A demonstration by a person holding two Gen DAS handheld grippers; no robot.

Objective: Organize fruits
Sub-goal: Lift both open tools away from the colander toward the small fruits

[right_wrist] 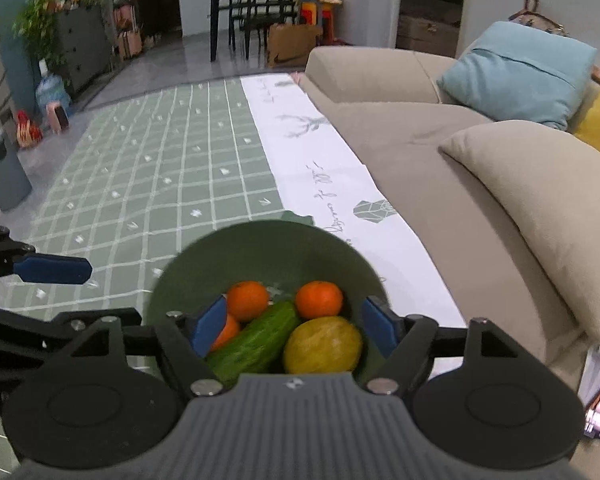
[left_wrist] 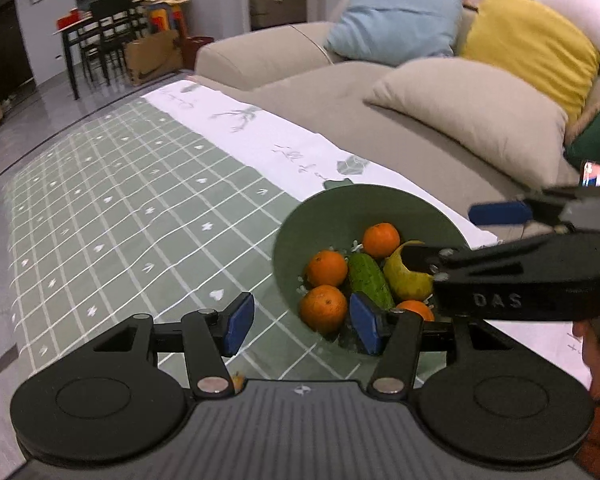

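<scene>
While your left claw (left_wrist: pixel 300 322) and right claw (right_wrist: pixel 294 326) both stand open with nothing between the pads, the green bowl (right_wrist: pixel 260 248) sits on the checked bench (right_wrist: pixel 160 168) below them, near its white strip beside the sofa (right_wrist: pixel 420 128). Inside the bowl lie bright oranges (left_wrist: pixel 327 268), a ridged green cucumber (right_wrist: pixel 256 338) and a dull yellow fruit (right_wrist: pixel 323 345). Your claws cover the bowl's near rim, and part of one orange hides behind a blue pad
</scene>
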